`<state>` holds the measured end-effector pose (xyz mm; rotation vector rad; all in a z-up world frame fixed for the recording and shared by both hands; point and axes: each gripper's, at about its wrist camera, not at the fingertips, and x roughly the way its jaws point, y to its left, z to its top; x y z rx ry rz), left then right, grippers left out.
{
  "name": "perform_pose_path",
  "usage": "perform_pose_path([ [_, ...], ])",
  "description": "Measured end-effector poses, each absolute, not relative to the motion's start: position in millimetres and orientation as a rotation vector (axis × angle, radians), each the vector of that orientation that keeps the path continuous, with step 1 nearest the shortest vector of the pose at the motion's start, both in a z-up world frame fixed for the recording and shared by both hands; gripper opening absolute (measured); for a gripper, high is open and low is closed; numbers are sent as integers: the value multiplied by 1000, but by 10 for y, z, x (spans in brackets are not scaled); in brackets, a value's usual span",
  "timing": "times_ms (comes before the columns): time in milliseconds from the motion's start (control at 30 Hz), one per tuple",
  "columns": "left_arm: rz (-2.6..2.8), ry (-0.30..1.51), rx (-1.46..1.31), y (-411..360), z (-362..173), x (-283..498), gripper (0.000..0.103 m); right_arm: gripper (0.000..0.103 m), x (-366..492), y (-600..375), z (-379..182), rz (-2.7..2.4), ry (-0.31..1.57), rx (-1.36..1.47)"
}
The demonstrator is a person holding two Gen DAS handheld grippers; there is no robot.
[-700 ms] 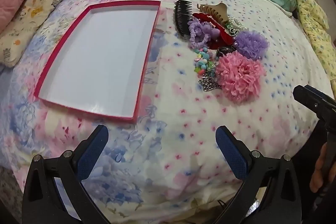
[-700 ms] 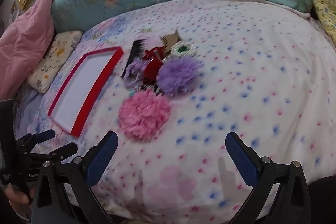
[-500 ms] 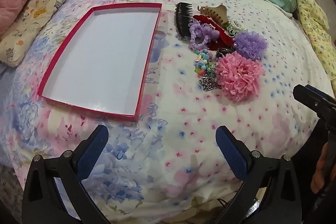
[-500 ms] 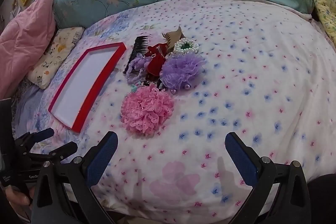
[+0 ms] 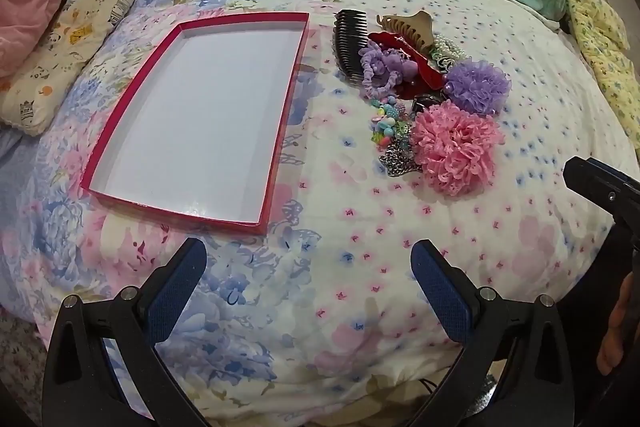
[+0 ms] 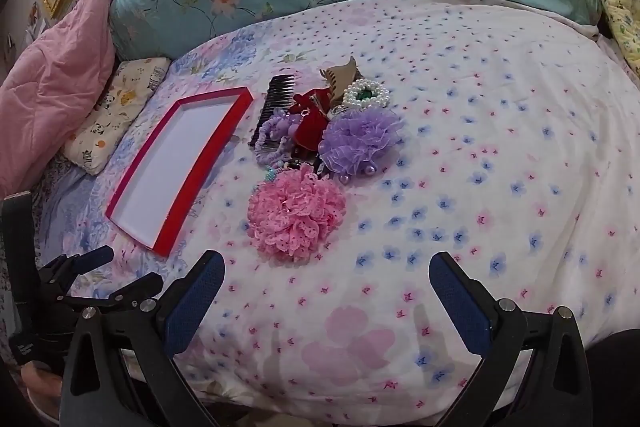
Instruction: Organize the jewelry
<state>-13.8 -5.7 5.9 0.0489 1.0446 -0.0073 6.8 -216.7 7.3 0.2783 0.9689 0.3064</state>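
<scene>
We are at the start: red tray point(image 5: 280, 135) empty, both the left gripper point(image 5: 308, 283) and right gripper point(image 6: 326, 287) agape, holding nothing. Next we likely grasp the pink scrunchie point(image 6: 296, 213), right of the tray.

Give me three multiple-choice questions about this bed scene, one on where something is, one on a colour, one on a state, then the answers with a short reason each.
1. Where does the pile of hair accessories lie relative to the tray in the left wrist view?
A. inside it
B. to its right
C. to its left

2. What colour is the frilly scrunchie nearest the right gripper?
A. pink
B. green
C. black

3. What state is the tray in?
A. full of jewelry
B. covered by a lid
C. empty

Answers:
1 B, the pile sits on the bedspread past the tray's right rim.
2 A, the pink one lies closest, ahead of the open gripper.
3 C, only its bare white floor shows.
</scene>
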Motion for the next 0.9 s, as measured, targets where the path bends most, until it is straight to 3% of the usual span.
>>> perform_pose_path([
  [900,-12,1038,62,-116,87,-139,103,103,36,-2110,177,344,949,291],
])
